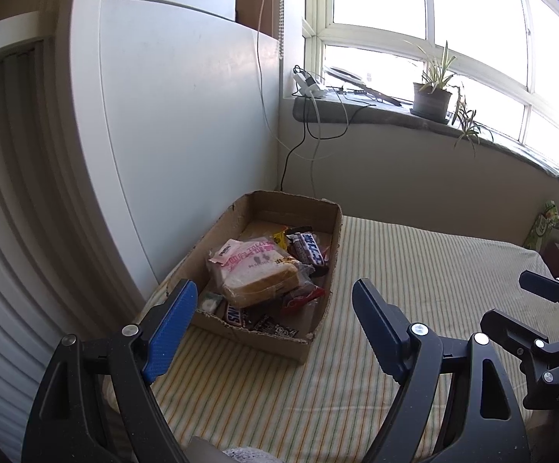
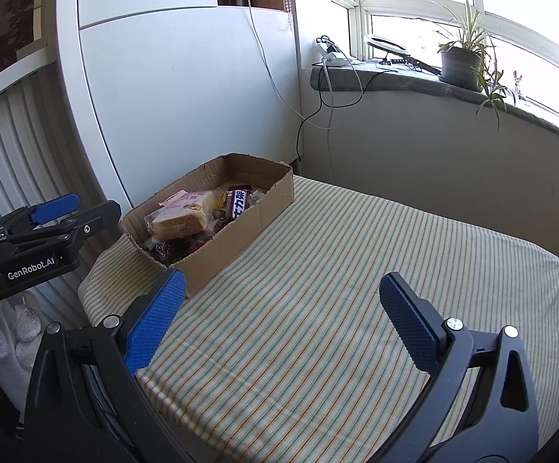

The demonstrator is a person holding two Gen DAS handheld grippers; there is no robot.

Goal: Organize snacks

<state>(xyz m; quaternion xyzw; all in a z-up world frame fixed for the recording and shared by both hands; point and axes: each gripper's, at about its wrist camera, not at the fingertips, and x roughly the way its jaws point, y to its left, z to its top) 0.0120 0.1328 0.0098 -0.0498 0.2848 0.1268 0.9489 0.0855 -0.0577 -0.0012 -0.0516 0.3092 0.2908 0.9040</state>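
A low cardboard box [image 1: 321,301] [image 2: 267,204] lies on the striped cloth at the back left corner. It holds a bagged sliced bread [image 1: 256,274] [image 2: 181,220], a dark blue candy bar [image 1: 310,250] [image 2: 239,202], a Snickers bar [image 1: 237,314] and several other wrapped snacks. My left gripper [image 1: 275,301] hovers just in front of the box, open, with nothing between its blue pads. My right gripper [image 2: 279,293] is open and empty over the bare cloth, to the right of the box. Each gripper also appears at the edge of the other's view.
The striped cloth [image 2: 337,270] covers a table set against a white cabinet [image 1: 183,115] on the left and a wall under a windowsill. Cables [image 1: 302,142] hang down behind the box. A potted plant [image 1: 431,94] stands on the sill. A green package [image 1: 545,227] sits at the far right.
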